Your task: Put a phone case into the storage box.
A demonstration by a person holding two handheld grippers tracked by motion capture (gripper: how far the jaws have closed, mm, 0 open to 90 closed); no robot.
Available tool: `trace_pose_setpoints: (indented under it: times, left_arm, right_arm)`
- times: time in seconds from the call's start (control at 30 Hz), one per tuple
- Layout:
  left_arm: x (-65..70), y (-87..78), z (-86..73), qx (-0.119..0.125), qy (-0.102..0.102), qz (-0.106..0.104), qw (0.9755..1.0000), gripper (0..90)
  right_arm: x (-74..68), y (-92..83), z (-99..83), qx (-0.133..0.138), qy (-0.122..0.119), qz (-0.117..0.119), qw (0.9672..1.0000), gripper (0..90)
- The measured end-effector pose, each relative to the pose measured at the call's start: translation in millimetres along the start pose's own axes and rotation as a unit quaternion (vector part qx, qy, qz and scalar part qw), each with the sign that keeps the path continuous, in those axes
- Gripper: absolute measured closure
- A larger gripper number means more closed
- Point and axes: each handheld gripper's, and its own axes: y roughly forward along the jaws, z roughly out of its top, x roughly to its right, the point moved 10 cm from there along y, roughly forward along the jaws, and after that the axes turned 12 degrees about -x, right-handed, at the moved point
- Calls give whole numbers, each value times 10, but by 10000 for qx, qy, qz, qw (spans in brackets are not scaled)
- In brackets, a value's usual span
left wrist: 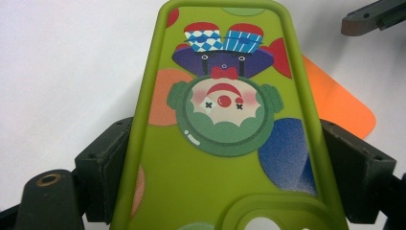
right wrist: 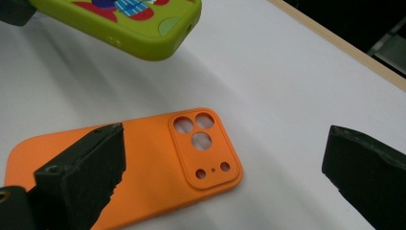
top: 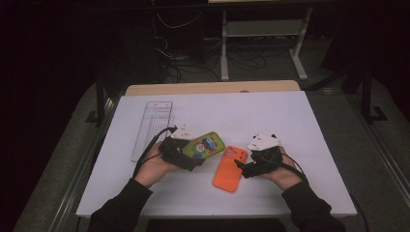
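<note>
our left gripper (top: 189,153) pinches the green clown-printed rubber phone case (left wrist: 225,120); our right gripper (right wrist: 225,172), jaws spread, hovers over the flat orange silicone phone case (right wrist: 143,158), near the white table's (top: 290,121) near edge.

sleeves (top: 121,203): black | tongs (top: 244,168): black, white-topped | cables: black

No readable text, label or number stands on anything here.

Two phone cases: one green (top: 207,145); one orange (top: 229,169); one clear tray (top: 153,126).
</note>
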Motion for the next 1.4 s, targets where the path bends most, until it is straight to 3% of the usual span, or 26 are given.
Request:
trace_pose_setpoints:
  times: [0.23, 0.3, 0.33, 0.53, 0.77, 0.97, 1.1, 1.17, 1.23, 1.33, 1.4]
  left_arm:
    - [4, -4, -9, -75, 116, -1, 9999, 152]
    - [37, 8, 12, 25, -3, -48, 10000, 152]
    - [22, -3, -10, -80, 126, -23, 9999, 152]
    - [14, -10, 8, -51, 162, -3, 9999, 152]
    - [10, -9, 22, -65, 173, -22, 9998, 152]
    - [30, -3, 30, -21, 168, -29, 9999, 152]
    - [24, -11, 22, -31, 177, -39, 9998, 152]
    - [40, -11, 44, 89, 59, -80, 9999, 152]
    - [25, -21, 37, 46, 116, -61, 9999, 152]
    - [22, -22, 38, 47, 157, -45, 9999, 152]
    - [21, -23, 42, 58, 171, -43, 9998, 152]
  right_arm:
    - [24, -12, -8, -28, -248, -186, 9995, 5]
    - [20, -17, -7, -45, -248, -253, 9994, 5]
    - [27, -18, -6, -48, -324, -308, 9990, 5]
    - [22, -24, -10, -89, -532, -535, 9971, 5]
    - [48, -8, -31, -162, -975, -887, 9911, 5]
    - [74, -35, -15, -111, -1114, -1089, 9877, 5]
    - [83, -27, -13, -117, -1486, -1330, 9798, 9]
    - [71, -7, -25, -159, -1704, -1447, 9746, 9]
    - [51, 10, -29, -184, -1932, -1569, 9684, 9]
    - [15, 26, -29, -186, -2093, -1729, 9623, 9]
    - [16, 21, -26, -210, -2281, -1838, 9559, 9]
